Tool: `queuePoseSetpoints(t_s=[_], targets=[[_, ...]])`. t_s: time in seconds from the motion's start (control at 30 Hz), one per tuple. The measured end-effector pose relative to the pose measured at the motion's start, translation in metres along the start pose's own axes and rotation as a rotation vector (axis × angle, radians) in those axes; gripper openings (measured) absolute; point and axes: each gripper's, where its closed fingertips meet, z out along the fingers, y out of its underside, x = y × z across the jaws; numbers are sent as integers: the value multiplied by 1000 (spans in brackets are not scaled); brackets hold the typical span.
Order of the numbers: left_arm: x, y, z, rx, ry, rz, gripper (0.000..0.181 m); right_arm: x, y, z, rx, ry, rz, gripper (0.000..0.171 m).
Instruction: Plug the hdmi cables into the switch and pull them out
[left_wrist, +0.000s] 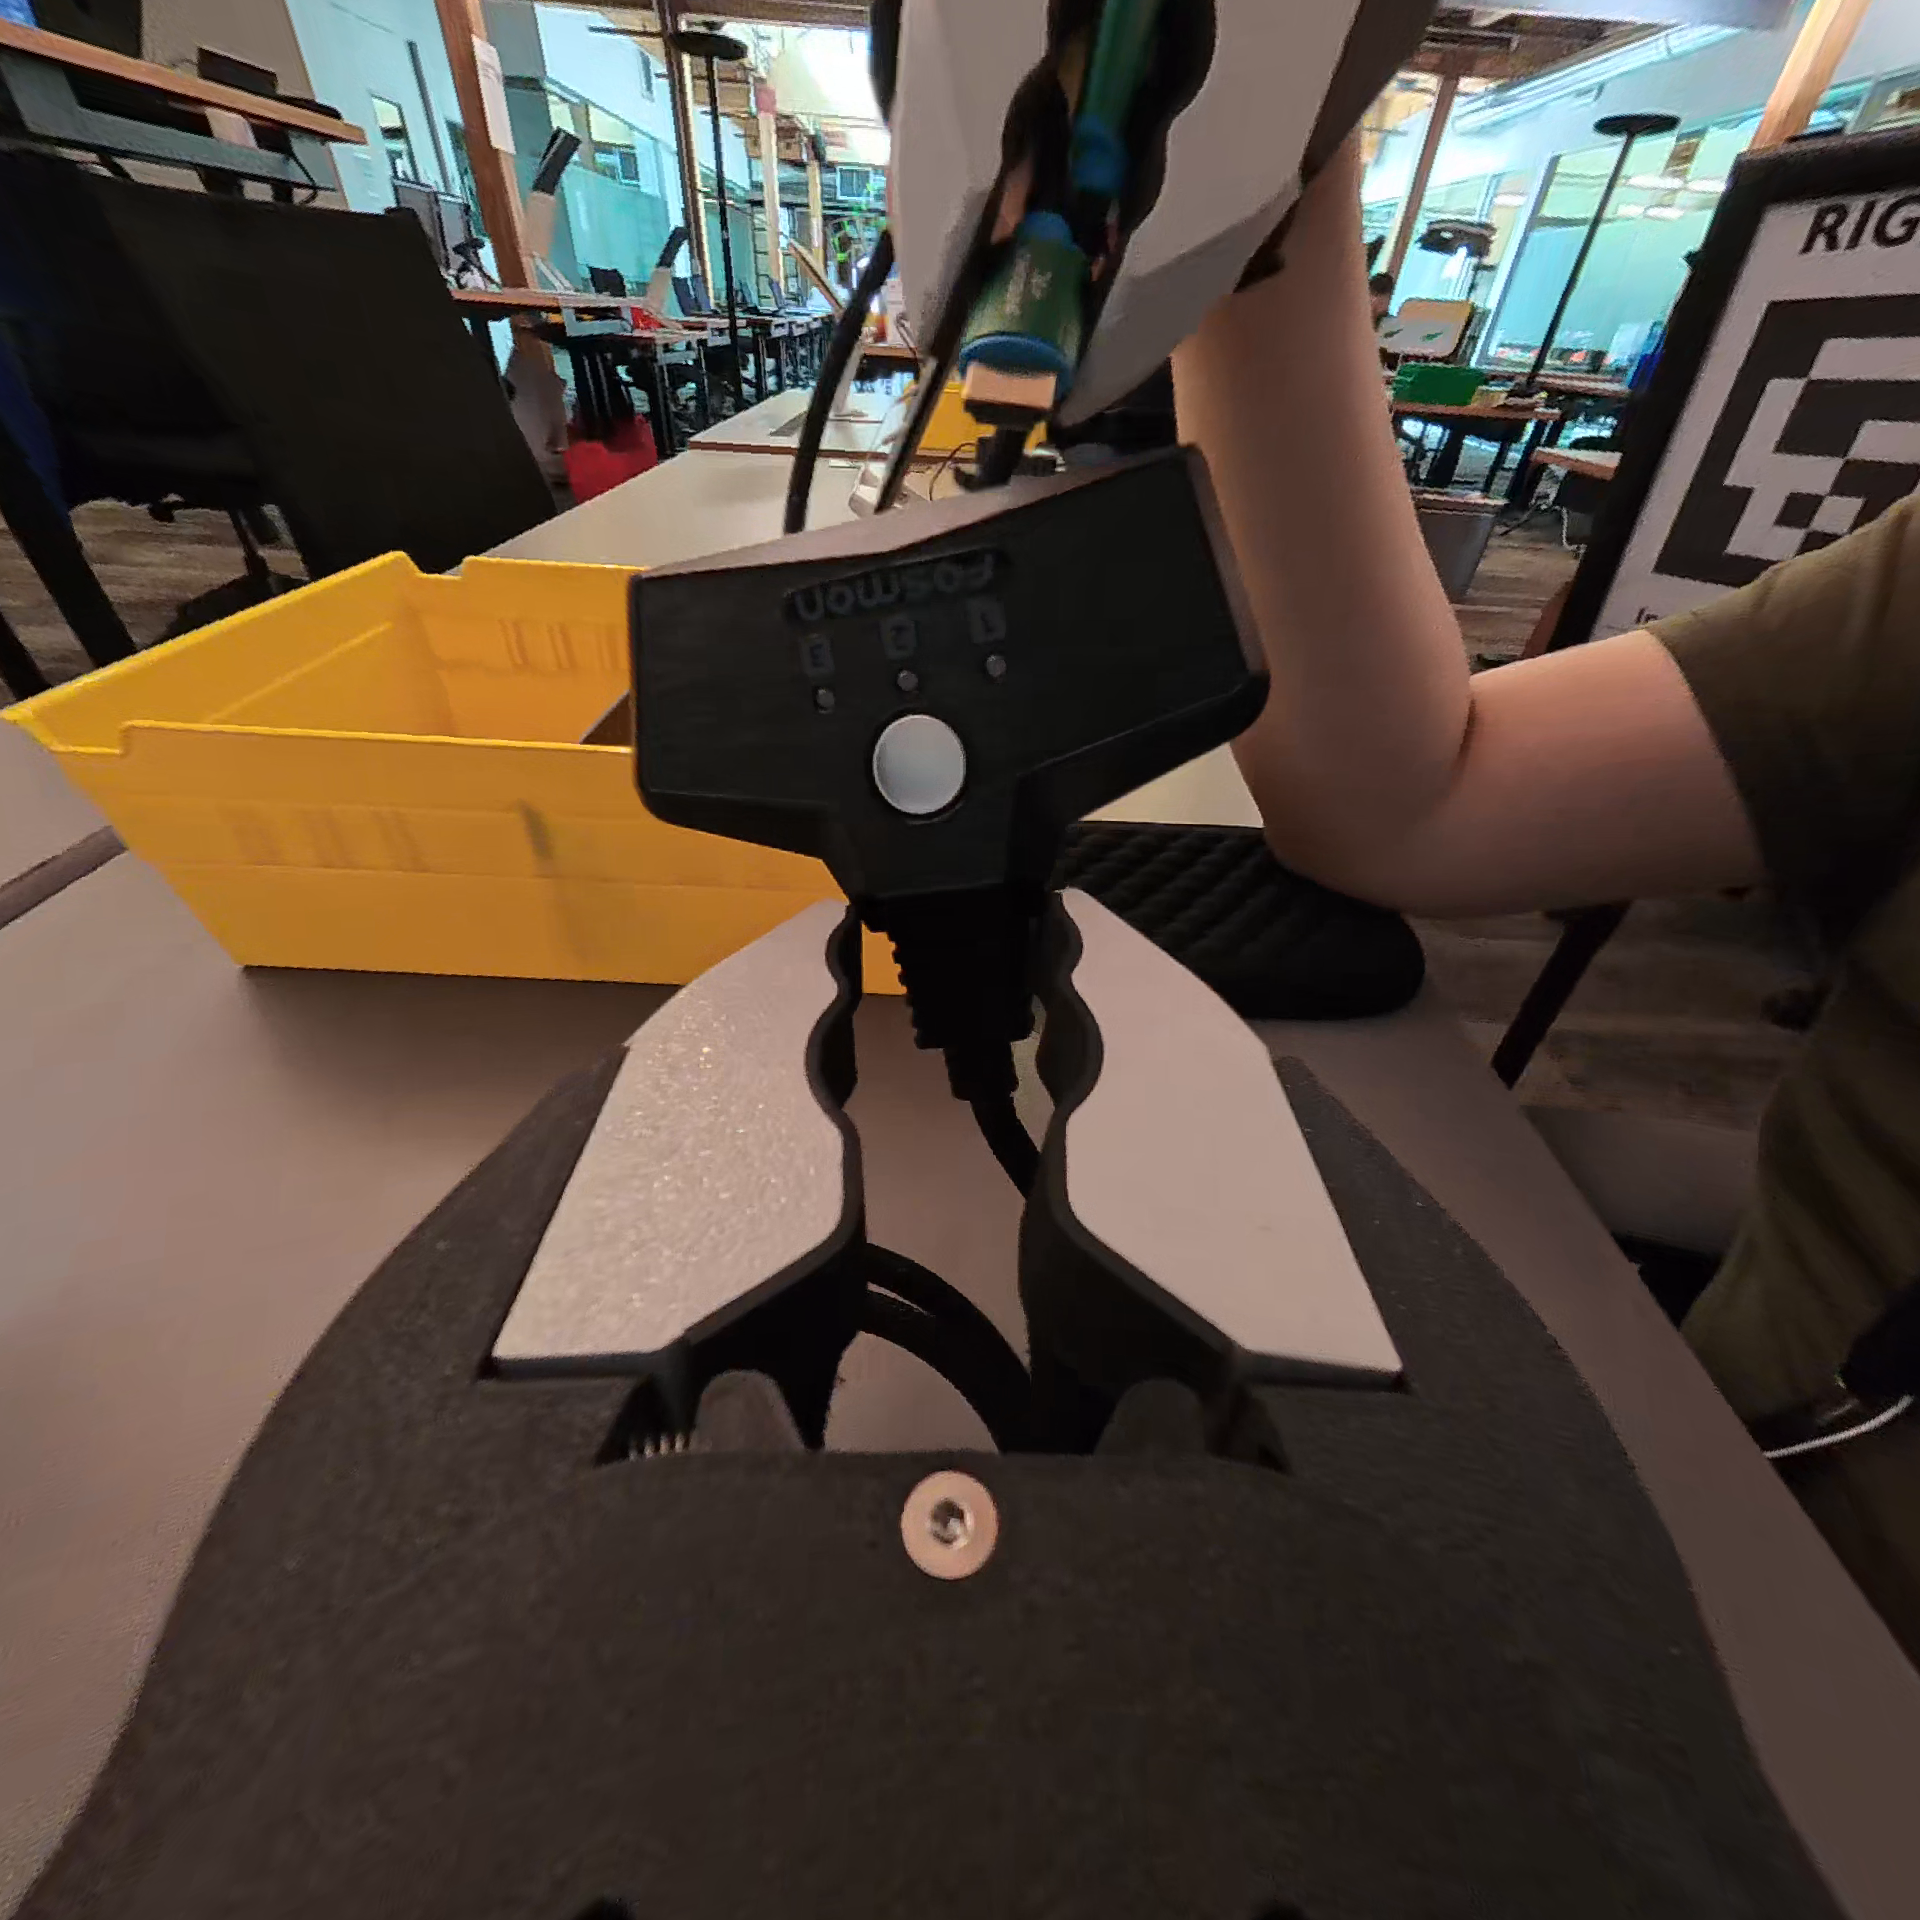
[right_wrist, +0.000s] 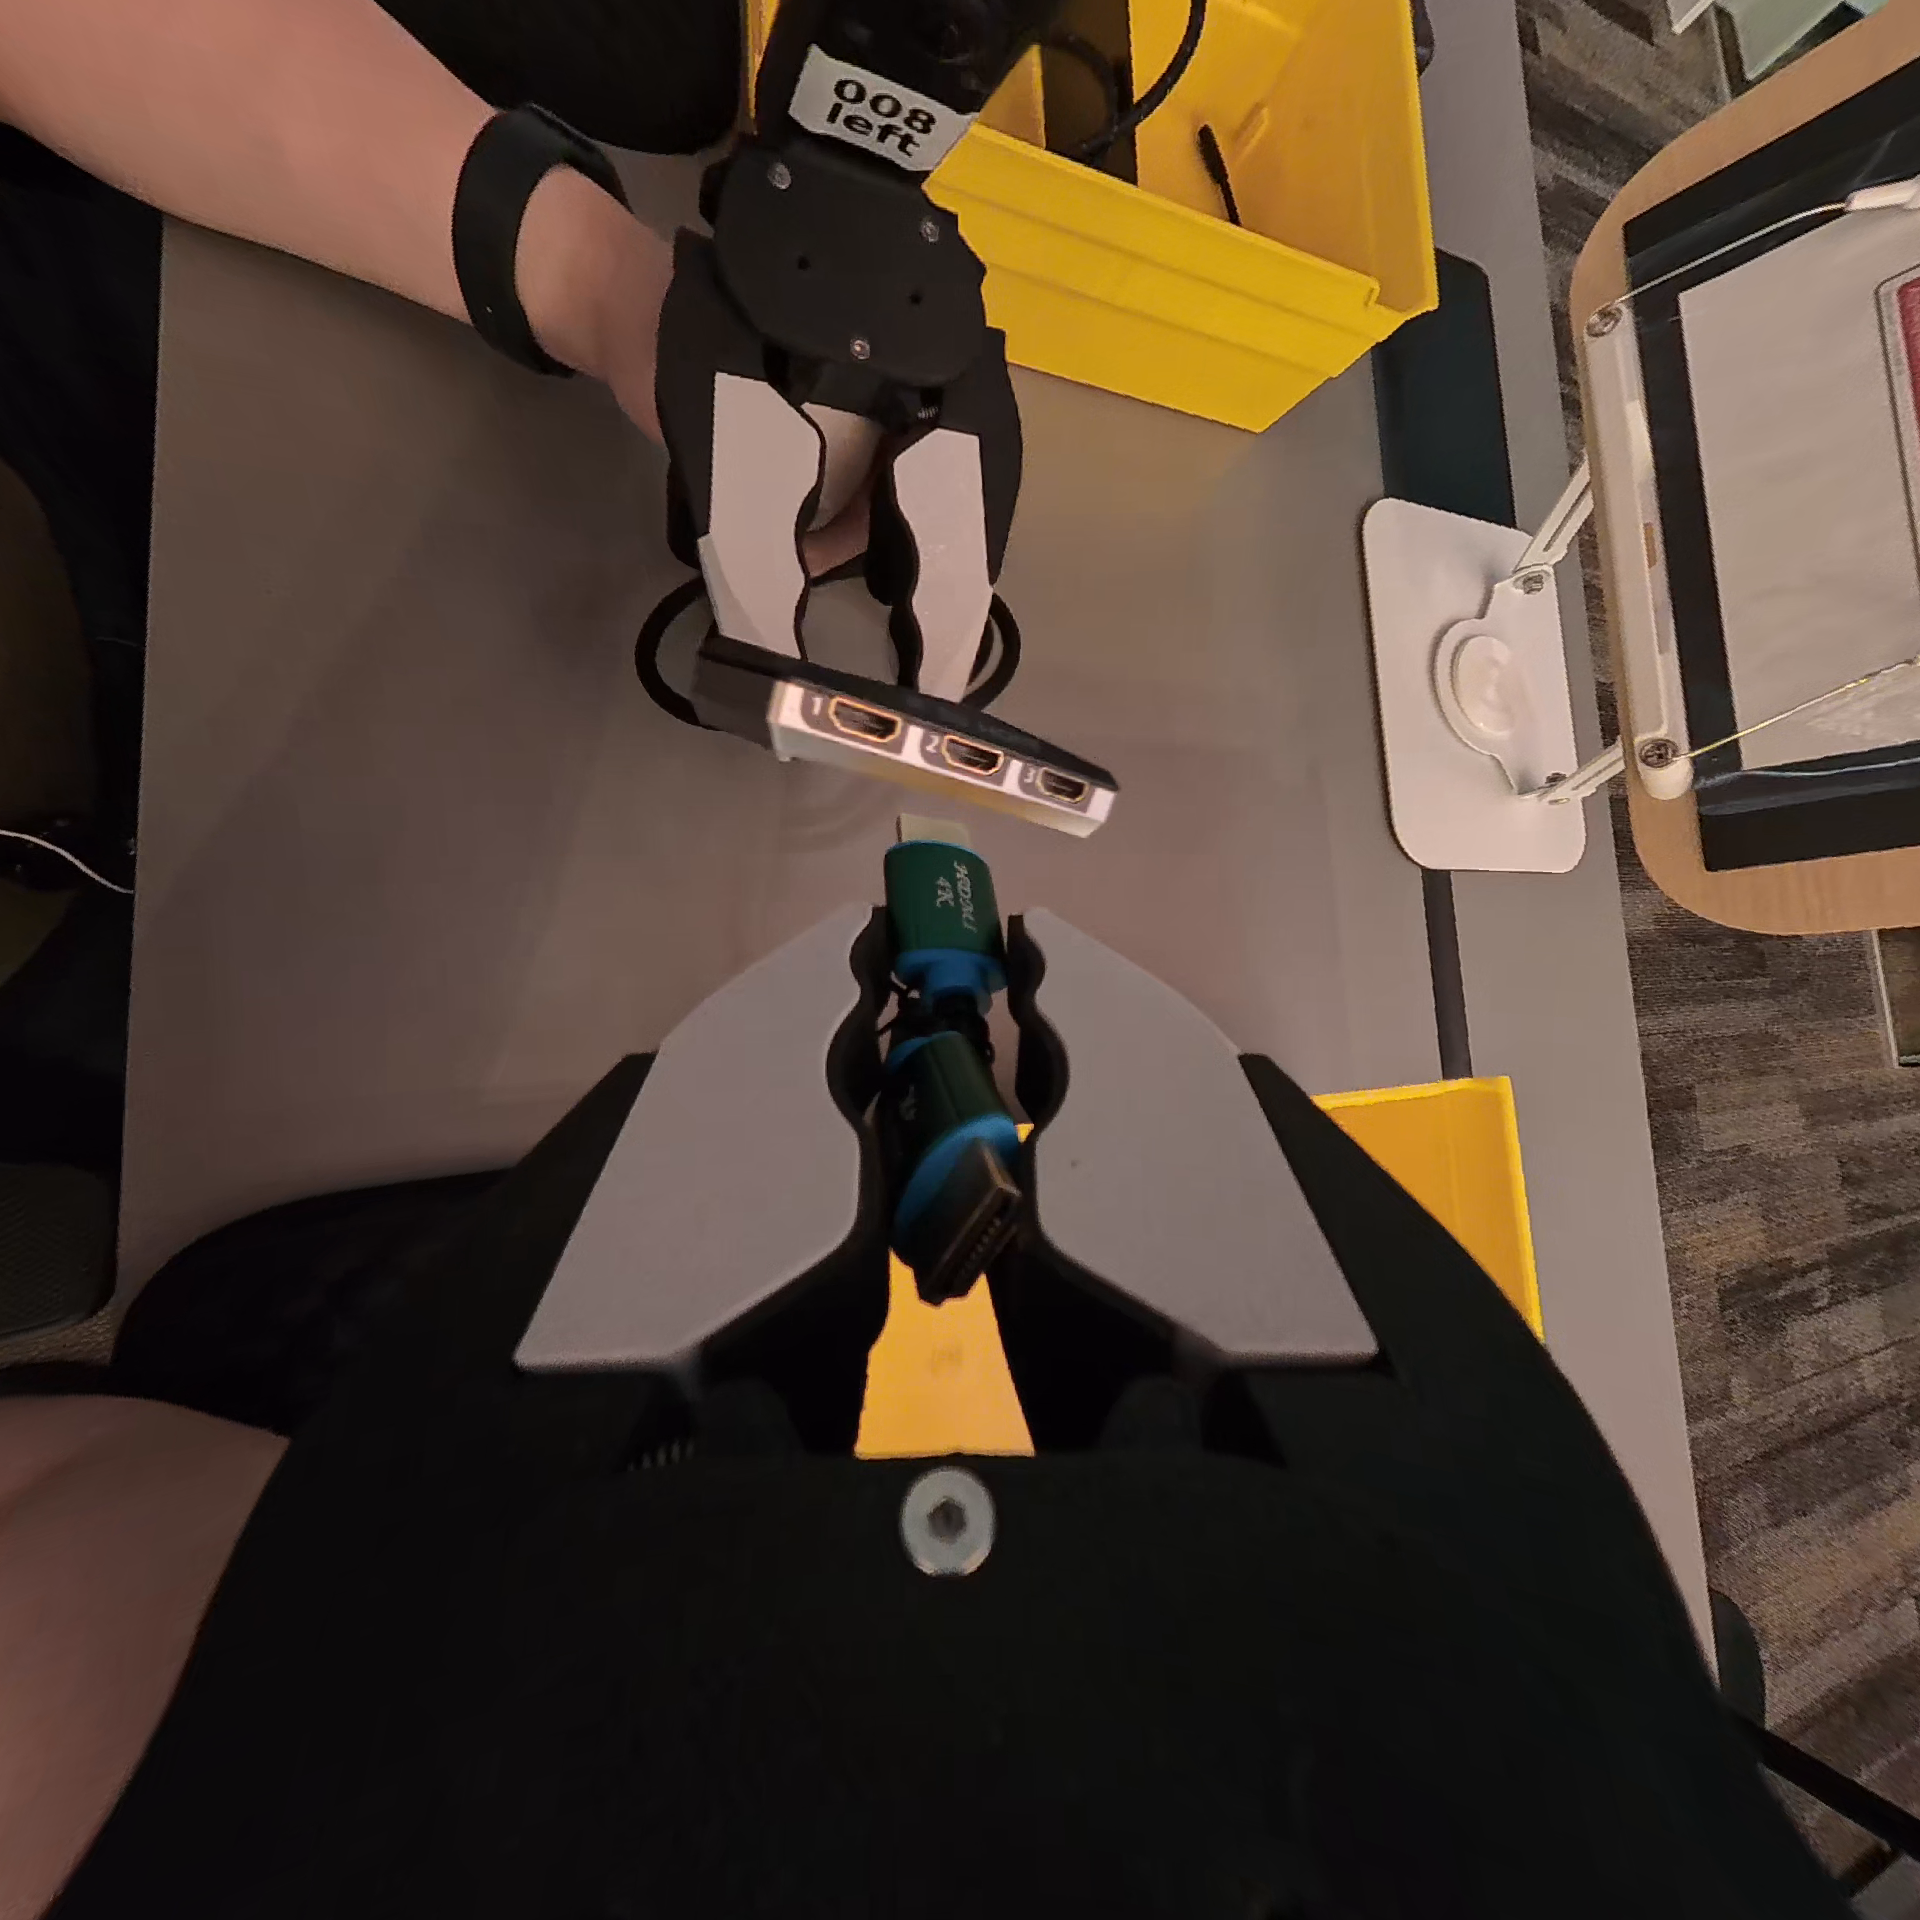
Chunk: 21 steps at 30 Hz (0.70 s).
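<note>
— Where is the switch (right_wrist: 914, 743) sitting?
— The left gripper (left_wrist: 951, 935) is clamping its cable end above the worktop (right_wrist: 416, 831); the right gripper (right_wrist: 940, 925) is pinching the green HDMI plug (right_wrist: 935, 894) just short of the ports.
— Anything nearby?
— A yellow bin (left_wrist: 343, 821) is standing behind.

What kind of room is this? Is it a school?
Probably a shared lab or open office, not a home: rows of desks with laptops, glass walls, and a floor lamp stand behind the grey worktable.

Left wrist view: daylight from windows (left_wrist: 582, 156) at 11 o'clock, fisheye bending edges, my yellow bin (left_wrist: 343, 831) smeared. Right wrist view: dimmer, bench (right_wrist: 416, 831) softly shadowed.
</note>
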Motion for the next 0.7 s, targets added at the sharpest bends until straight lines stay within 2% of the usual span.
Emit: queuePoseSetpoints(t_s=[0.23, 0.47, 0.7], targets=[[13, 17, 5, -76, 18, 56, 31, -13, -9, -8, 40, -31, -33, 21], [22, 18, 7, -106, 18, 144, 31, -29, 9, 4, -75, -143, -2, 21], [26, 16, 4, -123, -6, 221, 31, -31, 8, 12, -72, -193, 13, 21]])
